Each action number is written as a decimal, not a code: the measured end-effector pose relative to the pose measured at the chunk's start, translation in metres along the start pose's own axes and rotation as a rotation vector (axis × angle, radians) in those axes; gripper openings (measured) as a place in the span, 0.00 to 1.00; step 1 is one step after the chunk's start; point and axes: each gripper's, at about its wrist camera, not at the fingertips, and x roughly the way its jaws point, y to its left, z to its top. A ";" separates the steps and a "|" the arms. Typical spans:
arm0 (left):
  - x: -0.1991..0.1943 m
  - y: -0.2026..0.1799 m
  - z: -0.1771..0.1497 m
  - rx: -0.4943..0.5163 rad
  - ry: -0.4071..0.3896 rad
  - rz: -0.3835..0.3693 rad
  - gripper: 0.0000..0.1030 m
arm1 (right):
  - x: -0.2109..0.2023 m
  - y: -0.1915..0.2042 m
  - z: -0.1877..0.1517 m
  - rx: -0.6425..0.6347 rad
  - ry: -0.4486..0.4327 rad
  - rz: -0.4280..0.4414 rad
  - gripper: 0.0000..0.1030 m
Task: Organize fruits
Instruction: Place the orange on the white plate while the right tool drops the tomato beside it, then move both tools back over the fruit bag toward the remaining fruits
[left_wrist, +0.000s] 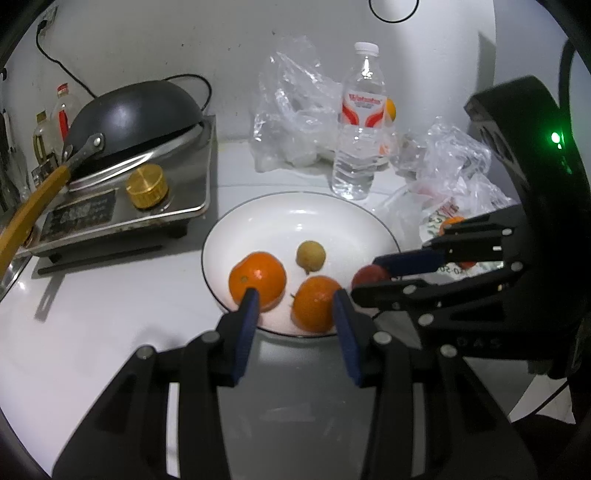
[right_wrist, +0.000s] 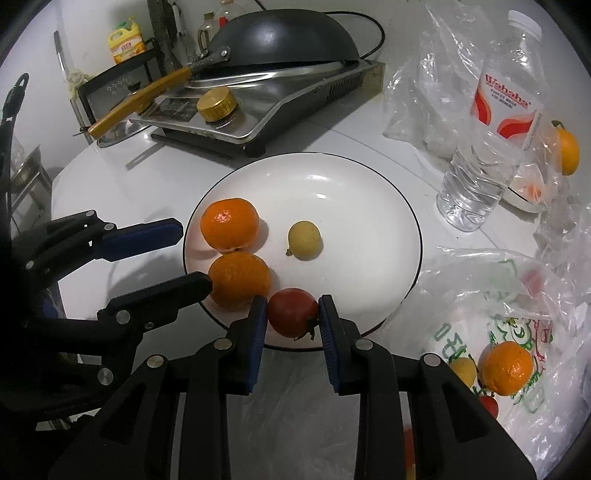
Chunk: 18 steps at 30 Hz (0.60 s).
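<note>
A white plate (right_wrist: 369, 206) holds two oranges (right_wrist: 229, 228) (right_wrist: 240, 280), a small yellow-green fruit (right_wrist: 305, 240) and a red tomato (right_wrist: 292, 312). My right gripper (right_wrist: 291, 314) is shut on the tomato at the plate's near edge. My left gripper (left_wrist: 295, 306) is open at the plate's edge (left_wrist: 295, 206), its fingers either side of one orange (left_wrist: 316, 303); the other orange (left_wrist: 257, 279) is by the left fingertip. In the left wrist view the right gripper (left_wrist: 373, 275) holds the tomato (left_wrist: 367, 276). In the right wrist view the left gripper (right_wrist: 194, 254) shows at left.
A printed plastic bag (right_wrist: 517, 332) at right holds another orange (right_wrist: 506, 366) and small fruits. A water bottle (right_wrist: 484, 147) and clear bags (left_wrist: 295, 110) stand behind the plate. A stove with a black wok (left_wrist: 133, 114) stands at left.
</note>
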 end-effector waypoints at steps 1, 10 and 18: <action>-0.001 0.000 0.000 0.000 -0.003 0.000 0.41 | -0.001 0.000 -0.001 0.003 -0.002 0.002 0.29; -0.011 -0.010 0.003 -0.013 -0.011 0.010 0.51 | -0.018 -0.004 -0.005 0.020 -0.036 0.001 0.30; -0.018 -0.023 0.006 0.003 -0.018 0.018 0.51 | -0.044 -0.014 -0.015 0.041 -0.081 -0.017 0.30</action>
